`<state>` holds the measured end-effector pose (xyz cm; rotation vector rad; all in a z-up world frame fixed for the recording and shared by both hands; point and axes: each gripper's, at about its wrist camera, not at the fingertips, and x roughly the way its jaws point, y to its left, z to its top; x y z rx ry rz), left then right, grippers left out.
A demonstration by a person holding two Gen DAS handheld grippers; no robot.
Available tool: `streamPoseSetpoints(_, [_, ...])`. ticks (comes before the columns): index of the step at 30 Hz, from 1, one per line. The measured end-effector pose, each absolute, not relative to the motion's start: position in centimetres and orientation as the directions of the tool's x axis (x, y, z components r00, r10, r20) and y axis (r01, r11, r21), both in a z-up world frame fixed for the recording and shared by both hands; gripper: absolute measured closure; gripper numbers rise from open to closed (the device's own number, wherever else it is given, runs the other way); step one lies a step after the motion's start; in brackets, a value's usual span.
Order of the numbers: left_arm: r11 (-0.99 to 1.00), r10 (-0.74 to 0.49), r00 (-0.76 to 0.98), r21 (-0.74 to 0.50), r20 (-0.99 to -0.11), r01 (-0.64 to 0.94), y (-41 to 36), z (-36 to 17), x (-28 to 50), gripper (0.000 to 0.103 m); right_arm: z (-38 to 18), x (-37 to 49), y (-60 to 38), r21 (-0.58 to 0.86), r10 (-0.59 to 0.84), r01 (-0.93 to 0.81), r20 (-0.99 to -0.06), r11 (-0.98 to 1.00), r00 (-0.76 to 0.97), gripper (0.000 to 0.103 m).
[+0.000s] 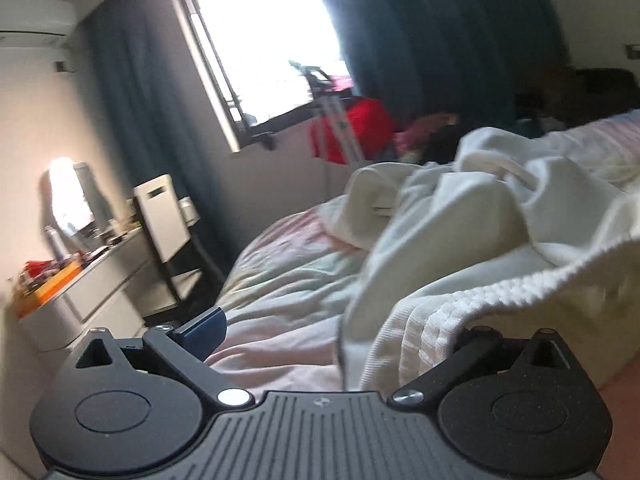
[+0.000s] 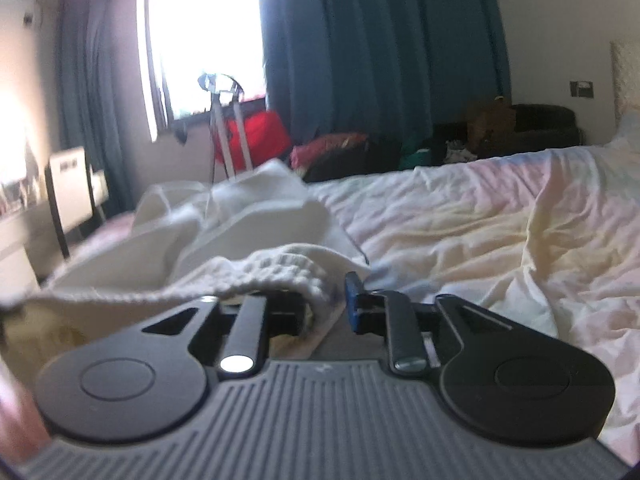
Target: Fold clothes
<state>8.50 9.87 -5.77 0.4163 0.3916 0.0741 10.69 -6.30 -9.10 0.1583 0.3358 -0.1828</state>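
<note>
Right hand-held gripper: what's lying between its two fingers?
In the right wrist view, the ribbed hem of the white knit garment hangs between the right hand-held gripper's fingers; the blue pad looks clear of it.

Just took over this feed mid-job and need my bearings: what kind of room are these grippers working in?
Almost certainly a home bedroom. A bed with rumpled pale bedding fills the foreground, a white knit garment is heaped on it, and dark teal curtains hang beside a bright window.

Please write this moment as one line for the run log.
left gripper: open, ribbed hem over one finger | right gripper: partly open, hem between | white garment: crumpled on bed
</note>
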Motion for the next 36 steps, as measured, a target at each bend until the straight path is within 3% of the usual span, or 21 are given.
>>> streamPoseSetpoints(3, [0.908, 0.173, 0.907, 0.418, -0.384, 0.004, 9.7, -5.6, 8.7, 0.000, -10.5, 11.7, -5.3, 0.001, -0.205, 0.228, -0.434, 0.974, 0.877, 0.061])
streamPoseSetpoints(6, [0.894, 0.174, 0.880, 0.446, -0.442, 0.048, 9.3, -6.5, 9.0, 0.000, -11.3, 11.8, -6.1, 0.016, -0.214, 0.254, -0.490, 0.967, 0.845, 0.059])
streamPoseSetpoints(11, [0.842, 0.180, 0.823, 0.517, -0.539, 0.155, 8.7, -9.2, 9.3, 0.000, -10.0, 10.1, -7.5, 0.092, -0.245, 0.312, -0.428, 0.946, 0.870, 0.058])
streamPoseSetpoints(14, [0.829, 0.201, 0.806, 0.534, -0.557, 0.163, 8.7, -10.2, 9.6, 0.000, -9.1, 9.0, -8.0, 0.127, -0.258, 0.324, -0.370, 0.937, 0.892, 0.049])
streamPoseSetpoints(18, [0.845, 0.260, 0.835, 0.532, -0.486, 0.047, 9.7, -9.1, 9.6, 0.000, -9.5, 9.0, -7.3, 0.092, -0.257, 0.313, -0.380, 0.945, 0.888, 0.050])
streamPoseSetpoints(22, [0.891, 0.306, 0.867, 0.440, -0.394, -0.115, 12.3, -6.9, 10.6, 0.000, -10.0, 8.9, -6.0, 0.168, -0.194, 0.292, -0.435, 0.942, 0.879, 0.049])
streamPoseSetpoints(30, [0.853, 0.464, 0.874, 0.339, -0.141, -0.398, 19.5, 0.6, 12.4, 0.000, -7.7, 7.8, 1.9, 0.222, -0.002, 0.085, -0.350, 0.971, 0.937, 0.049])
streamPoseSetpoints(36, [0.817, 0.557, 0.811, 0.293, -0.179, -0.497, 27.9, 4.7, 17.4, 0.000, -6.1, 10.4, 10.9, 0.308, 0.190, -0.096, -0.292, 0.947, 0.937, 0.047])
